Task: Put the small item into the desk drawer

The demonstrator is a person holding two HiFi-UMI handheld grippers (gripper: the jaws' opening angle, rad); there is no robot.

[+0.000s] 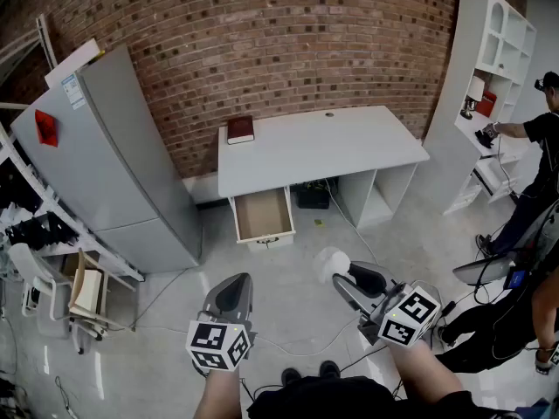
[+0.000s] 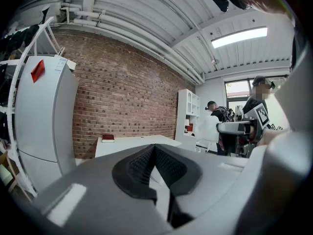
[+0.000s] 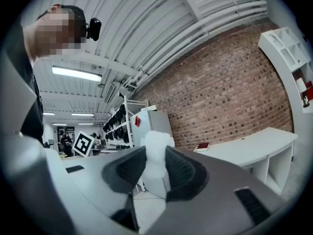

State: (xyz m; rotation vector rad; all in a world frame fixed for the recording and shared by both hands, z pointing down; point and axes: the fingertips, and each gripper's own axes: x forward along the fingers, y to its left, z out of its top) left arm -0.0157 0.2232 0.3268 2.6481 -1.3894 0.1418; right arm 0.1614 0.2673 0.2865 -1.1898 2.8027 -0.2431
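A small white fluffy item (image 1: 333,261) is pinched between the pads of my right gripper (image 1: 341,278), low in the head view and well short of the desk. In the right gripper view the white item (image 3: 157,148) sticks up between the dark pads of the right gripper (image 3: 155,166). My left gripper (image 1: 233,286) hangs beside it to the left, its jaws shut with nothing in them, and its pads meet in the left gripper view (image 2: 154,150). The white desk (image 1: 349,142) stands against the brick wall. Its drawer (image 1: 263,216) is pulled open under the left end and looks empty.
A dark red book (image 1: 239,129) lies on the desk's back left corner. A grey fridge (image 1: 105,155) stands left of the desk, with cluttered racks beyond. A white shelf unit (image 1: 489,68) is at the right, where a person (image 1: 540,138) works. Cables trail over the floor.
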